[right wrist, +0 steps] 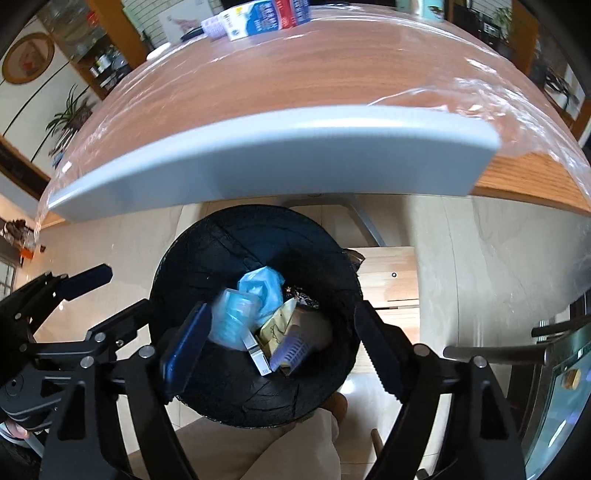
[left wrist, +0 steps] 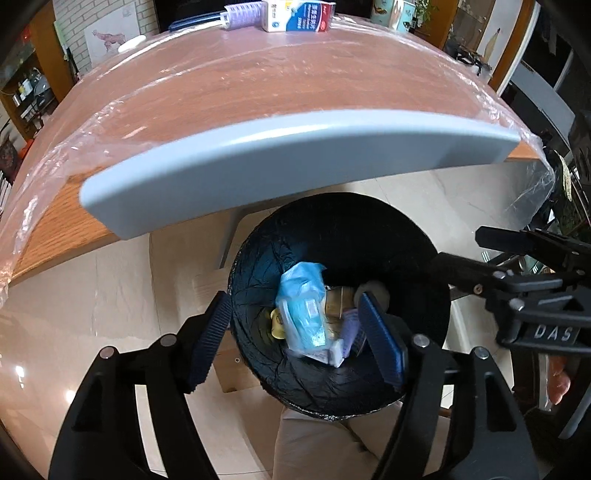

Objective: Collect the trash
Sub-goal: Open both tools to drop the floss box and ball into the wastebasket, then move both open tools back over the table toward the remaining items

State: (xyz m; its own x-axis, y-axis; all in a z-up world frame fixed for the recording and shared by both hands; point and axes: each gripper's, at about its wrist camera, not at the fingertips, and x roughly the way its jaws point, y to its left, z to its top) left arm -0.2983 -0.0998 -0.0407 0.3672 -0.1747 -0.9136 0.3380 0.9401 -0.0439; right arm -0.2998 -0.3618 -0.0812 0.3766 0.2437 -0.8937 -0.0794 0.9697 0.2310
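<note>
Both grippers, left gripper (left wrist: 295, 332) and right gripper (right wrist: 284, 347), spread empty over trash bin (left wrist: 424, 258) below; lift clear straight up.

The blue packet (right wrist: 236, 317) in the bin (right wrist: 207, 258) was smeared by motion blur. The box (left wrist: 295, 14) at the top was cut off by the frame's edge, its print too small to read. The bin's lower rim hid behind gripper arms.
</note>
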